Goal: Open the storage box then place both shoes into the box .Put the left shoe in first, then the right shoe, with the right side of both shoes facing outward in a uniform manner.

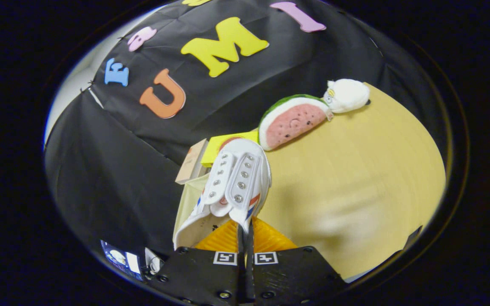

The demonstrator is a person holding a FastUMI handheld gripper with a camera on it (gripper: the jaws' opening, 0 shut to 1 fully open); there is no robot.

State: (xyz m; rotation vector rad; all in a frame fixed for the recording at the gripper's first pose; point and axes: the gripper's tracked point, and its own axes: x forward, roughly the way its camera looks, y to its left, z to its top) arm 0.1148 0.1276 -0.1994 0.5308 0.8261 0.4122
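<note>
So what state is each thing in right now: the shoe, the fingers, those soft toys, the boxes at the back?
White shoe: lifted, gripped at its heel edge, toe pointing away, no laces.
Gripper: fingers closed together, pinching the shoe's edge.
Watermelon plush: lying on the table, leaning at the wall.
White plush: lying beside the watermelon, touching it.
Yellow box: lying flat behind the shoe.
Brown box: closed, next to the yellow one.
</note>
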